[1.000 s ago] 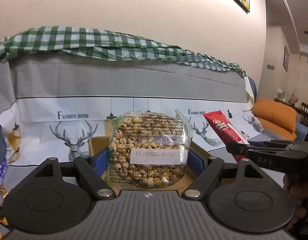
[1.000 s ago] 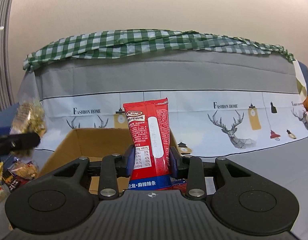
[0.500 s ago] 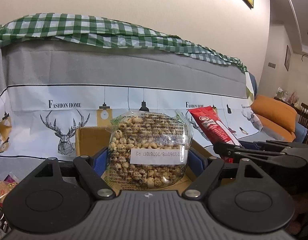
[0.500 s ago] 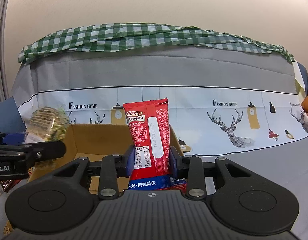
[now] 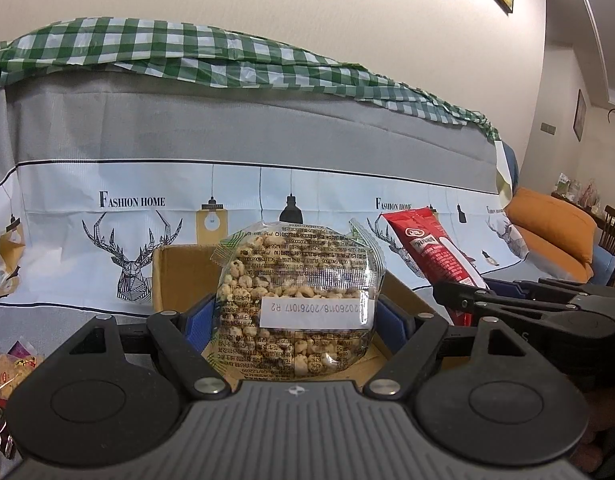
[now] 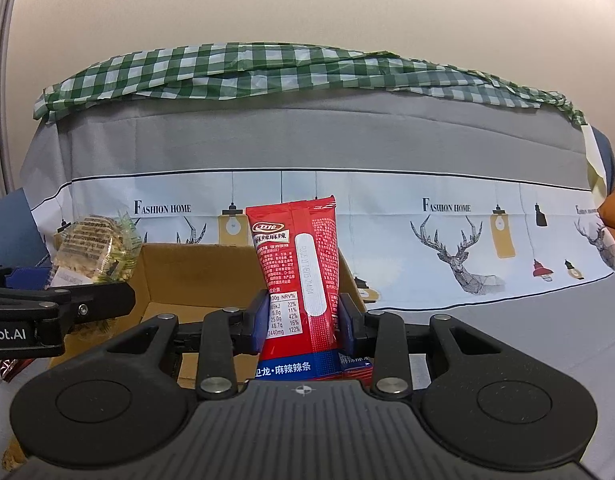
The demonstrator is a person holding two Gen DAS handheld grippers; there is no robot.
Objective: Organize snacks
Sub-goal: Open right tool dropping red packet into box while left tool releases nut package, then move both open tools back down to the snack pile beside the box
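Tools clamp a puffed-snack bag (image 5: 295, 300) and red packet (image 6: 303, 280) above the cardboard box (image 6: 195, 276).

The left tongs (image 5: 297, 316) are spread wide, blue pads pressing both sides of a clear bag (image 5: 297, 300). The right tongs (image 6: 303, 320), set narrower, pinch an upright red pack (image 6: 301, 276). Both tilt slightly downward, side by side.

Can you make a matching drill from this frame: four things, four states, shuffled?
Things:
1. clear puffed-snack bag
2. red spicy-strip packet
3. cardboard box
4. green checked cloth

States:
A. draped along the sofa top
B. clamped in the right gripper
C. open, in front of both grippers
D. clamped in the left gripper

Pairs: 1-D, 2-B, 3-C, 4-A
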